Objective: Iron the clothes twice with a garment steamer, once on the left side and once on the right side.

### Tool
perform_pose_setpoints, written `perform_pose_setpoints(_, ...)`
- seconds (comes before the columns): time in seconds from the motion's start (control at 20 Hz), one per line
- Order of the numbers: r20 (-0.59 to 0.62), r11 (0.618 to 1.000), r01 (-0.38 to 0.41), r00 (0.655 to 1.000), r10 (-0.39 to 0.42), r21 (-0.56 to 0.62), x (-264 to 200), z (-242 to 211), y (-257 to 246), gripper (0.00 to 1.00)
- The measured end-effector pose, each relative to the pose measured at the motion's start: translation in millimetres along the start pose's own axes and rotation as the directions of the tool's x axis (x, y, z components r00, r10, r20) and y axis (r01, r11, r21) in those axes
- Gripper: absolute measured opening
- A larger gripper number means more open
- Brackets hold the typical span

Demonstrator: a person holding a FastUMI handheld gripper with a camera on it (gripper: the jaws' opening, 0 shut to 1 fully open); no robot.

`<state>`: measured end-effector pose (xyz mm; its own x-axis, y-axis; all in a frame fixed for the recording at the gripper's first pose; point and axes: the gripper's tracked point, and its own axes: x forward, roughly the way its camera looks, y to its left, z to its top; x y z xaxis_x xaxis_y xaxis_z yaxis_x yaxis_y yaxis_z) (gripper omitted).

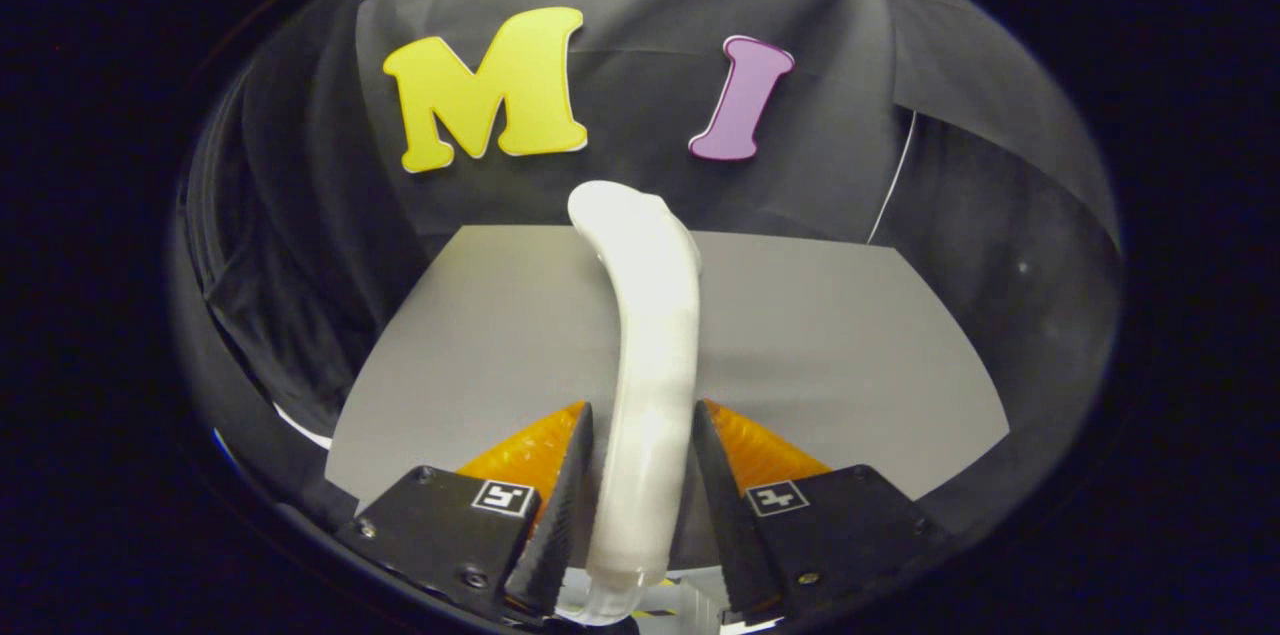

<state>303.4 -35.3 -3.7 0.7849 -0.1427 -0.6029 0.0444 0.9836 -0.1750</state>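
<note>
Hand-held gripper [640,505] clamped on white garment steamer handle [648,345], centre frame above grey bench [850,345]. Risk: smooth handle may twist between fingers when pressed sideways.

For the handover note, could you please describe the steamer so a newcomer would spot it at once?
Find the grey table before the black cloth wall. The garment steamer rises over it from between the gripper's fingers, which press on both sides. It is the one glossy white, curved piece.

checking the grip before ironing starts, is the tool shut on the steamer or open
Shut on it: the tool has both fingers pressed against the sides of the white steamer handle, which rises between them above the grey tabletop.
</note>
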Motion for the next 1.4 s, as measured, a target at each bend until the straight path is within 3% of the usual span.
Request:
perform_pose_setpoints(0.2,-0.013,1.000,0.006,1.000,-0.006,0.006,3.0,1.2,3.1,0.46)
perform_pose_setpoints(0.65,0.007,0.998,-0.008,1.000,0.007,0.059,-0.8,1.0,8.9,0.34)
perform_pose_setpoints(1.0,0.054,0.988,-0.086,0.995,0.080,0.128,-15.6,-8.8,26.6,0.31)
perform_pose_setpoints(1.4,0.187,0.967,-0.131,0.978,0.091,0.217,-54.1,-7.2,29.6,0.30)
